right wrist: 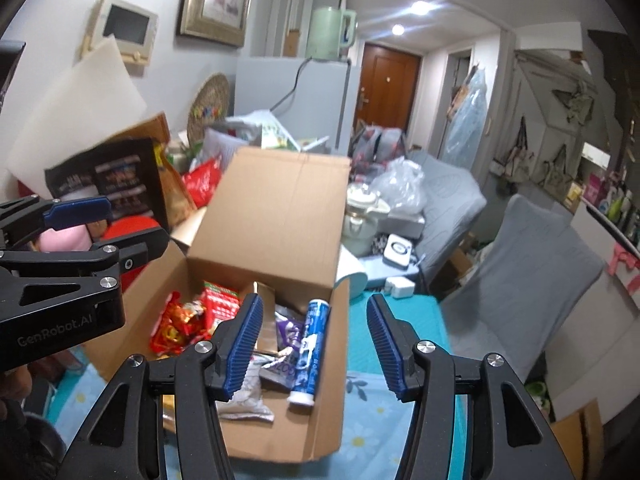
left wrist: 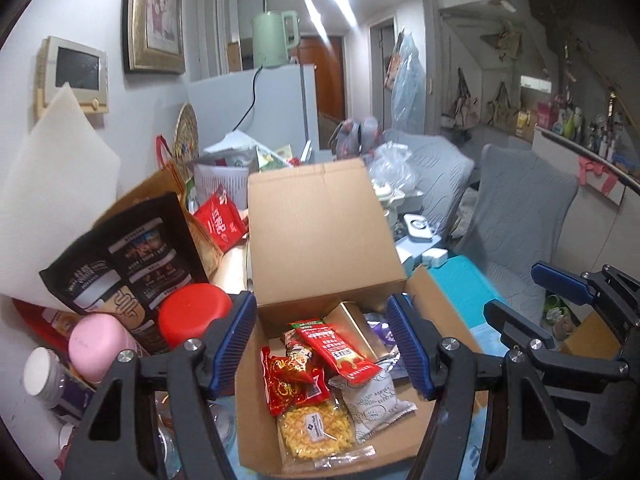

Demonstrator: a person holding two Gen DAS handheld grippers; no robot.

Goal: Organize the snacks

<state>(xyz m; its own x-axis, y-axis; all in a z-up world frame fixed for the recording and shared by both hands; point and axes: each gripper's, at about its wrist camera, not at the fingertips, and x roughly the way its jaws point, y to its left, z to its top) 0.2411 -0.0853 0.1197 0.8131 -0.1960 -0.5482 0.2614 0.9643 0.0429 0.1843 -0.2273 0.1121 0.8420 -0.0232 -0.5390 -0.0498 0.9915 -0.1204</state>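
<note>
An open brown cardboard box [left wrist: 320, 240] sits on a blue floral tablecloth [right wrist: 360, 408], its tall flap upright. Inside the box lie red foil snack packets [left wrist: 292, 380], a clear bag of yellow noodles [left wrist: 316, 428] and a blue-and-white tube [right wrist: 310, 352] against its right wall. Above the box, the left gripper [left wrist: 324, 348] and right gripper [right wrist: 314, 348] hang spread apart, both empty.

Right gripper [right wrist: 314, 348] jaws apart, empty — above open cardboard box [right wrist: 276, 216] of snacks.
</note>
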